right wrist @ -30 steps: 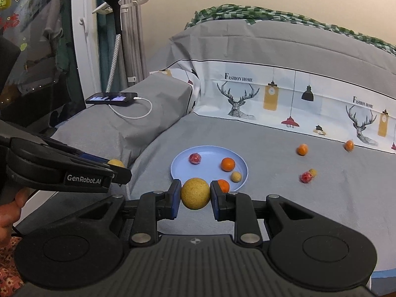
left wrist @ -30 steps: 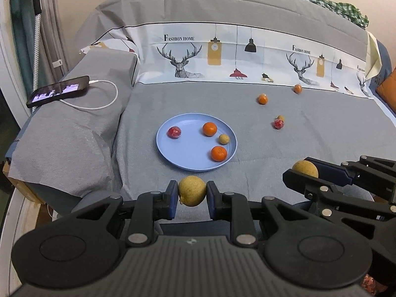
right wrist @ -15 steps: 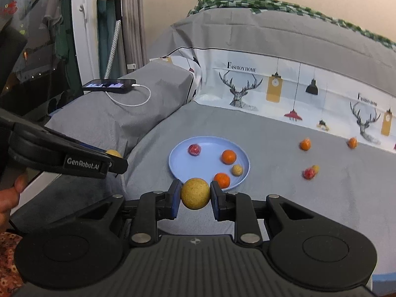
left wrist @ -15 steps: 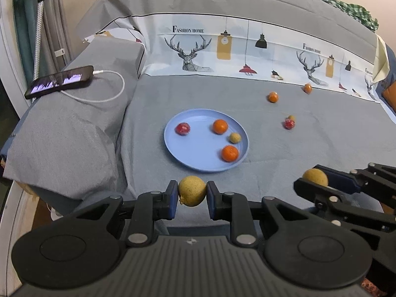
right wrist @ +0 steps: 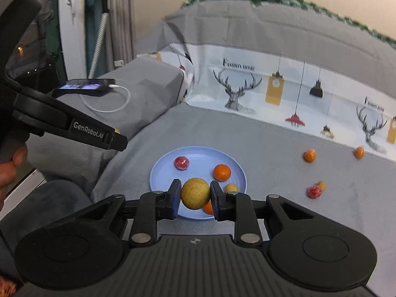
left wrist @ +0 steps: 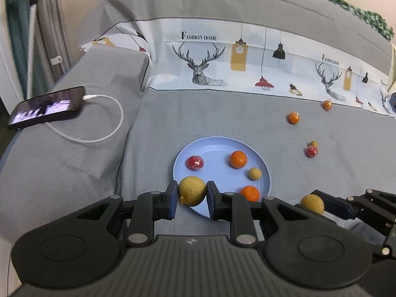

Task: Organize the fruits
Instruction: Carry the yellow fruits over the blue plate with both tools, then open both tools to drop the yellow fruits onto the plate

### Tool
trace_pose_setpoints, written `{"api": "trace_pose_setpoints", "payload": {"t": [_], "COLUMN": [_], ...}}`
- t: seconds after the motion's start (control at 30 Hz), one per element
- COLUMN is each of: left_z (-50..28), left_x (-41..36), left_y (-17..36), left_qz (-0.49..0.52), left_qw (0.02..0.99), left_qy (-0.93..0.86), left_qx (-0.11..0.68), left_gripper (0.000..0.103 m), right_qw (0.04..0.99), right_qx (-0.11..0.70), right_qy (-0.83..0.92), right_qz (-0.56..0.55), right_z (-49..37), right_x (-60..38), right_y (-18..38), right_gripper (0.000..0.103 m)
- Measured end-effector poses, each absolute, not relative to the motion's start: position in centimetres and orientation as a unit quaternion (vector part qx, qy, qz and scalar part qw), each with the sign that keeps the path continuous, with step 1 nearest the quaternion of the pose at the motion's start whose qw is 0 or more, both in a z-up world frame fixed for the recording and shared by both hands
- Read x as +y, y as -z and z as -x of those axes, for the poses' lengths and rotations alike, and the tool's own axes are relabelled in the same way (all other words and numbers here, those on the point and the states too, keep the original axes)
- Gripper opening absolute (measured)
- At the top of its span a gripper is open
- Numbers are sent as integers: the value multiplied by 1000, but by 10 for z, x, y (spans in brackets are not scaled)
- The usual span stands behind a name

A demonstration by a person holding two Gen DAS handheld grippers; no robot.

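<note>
Left tool (left wrist: 192, 195): your fingers are clamped on a yellow-brown round fruit (left wrist: 192, 194), held just over the near left rim of the blue plate (left wrist: 212, 153). Blue pads press both sides of it.

Right tool (right wrist: 195, 196): clamped likewise on a second yellow-brown fruit (right wrist: 195, 193), hanging above the near part of the same plate. From your left camera that tool shows low on the right, its fruit (left wrist: 311, 204) visible at the fingertips.

Plate contents: one red wrapped fruit (left wrist: 195, 162) at the left, an orange (left wrist: 238, 159) toward the middle, a small tan ball (left wrist: 255, 173) right of centre, and another orange (left wrist: 250, 193) at the near edge, partly behind your left tool's finger.

Loose on the grey bed cover (left wrist: 222, 113): two small oranges (left wrist: 293, 118) toward the far right, one of them (left wrist: 327, 105) at the edge of the printed deer-and-lamp band; a red fruit (left wrist: 311, 151) touching a small tan one (left wrist: 314, 143), right of the plate and well apart from it.

Off to the left, a phone (left wrist: 47, 109) with a lit screen lies on a raised grey-covered block, white cable (left wrist: 109, 133) plugged in and looping beside it.

Motion blur softens the right camera's far edges.
</note>
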State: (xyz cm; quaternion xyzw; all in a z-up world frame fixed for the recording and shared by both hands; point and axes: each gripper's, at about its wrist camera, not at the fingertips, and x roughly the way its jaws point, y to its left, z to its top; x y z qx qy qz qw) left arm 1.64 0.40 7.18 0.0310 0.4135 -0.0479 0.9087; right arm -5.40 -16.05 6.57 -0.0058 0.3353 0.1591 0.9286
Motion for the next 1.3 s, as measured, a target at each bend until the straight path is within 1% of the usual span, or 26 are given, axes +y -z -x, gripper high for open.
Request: {"api": "trace_pose_setpoints", "payload": {"t": [0.17,0.4,0.8,0.83,0.87,0.9,0.93,0.97,1.0,1.03,1.07,1.1,1.17,1.3], "left_z": [-55,-101,-135,-136,-135,-133,-131,-126,-122,-116,-111,-104,-84,-33], "left_x": [-5,-11,-13,-16,-17,-19,-19,-19,-18,-18,-17,-16,-10,3], "left_y": [-38,8,44,44,43,40,36,30,24,18,14,9,-2,-19], "left_qz": [-38,-34,-50,-57,-65,-71,-73,-70,-67,-69,-73,-76,-70,-64], "left_qw": [898,872,860,864,867,870,875,884,891,893,891,889,893,896], "left_qy": [49,50,39,40,43,46,43,36,36,45,52,51,44,24], "left_qx": [435,486,506,499,492,485,477,461,448,442,444,448,442,439], "left_gripper": [27,27,27,29,47,80,95,102,103,103,103,103,103,103], "right_qw": [920,910,891,890,889,890,891,891,894,895,896,895,894,893], "right_qx": [357,383,424,425,426,422,420,416,410,405,404,405,406,410], "right_qy": [-159,-158,-160,-162,-165,-168,-171,-175,-176,-176,-176,-177,-179,-185], "right_qz": [-3,10,21,22,23,26,33,42,49,53,56,58,54,31], "right_z": [16,-31,-68,-71,-73,-75,-75,-74,-70,-66,-60,-53,-36,10], "right_x": [-158,-148,-139,-138,-137,-136,-135,-133,-132,-132,-134,-135,-141,-155], "right_y": [-38,-1,41,42,43,43,41,39,35,31,26,21,9,-19], "right_gripper": [27,27,27,27,28,32,48,64,70,79,85,88,96,101]}}
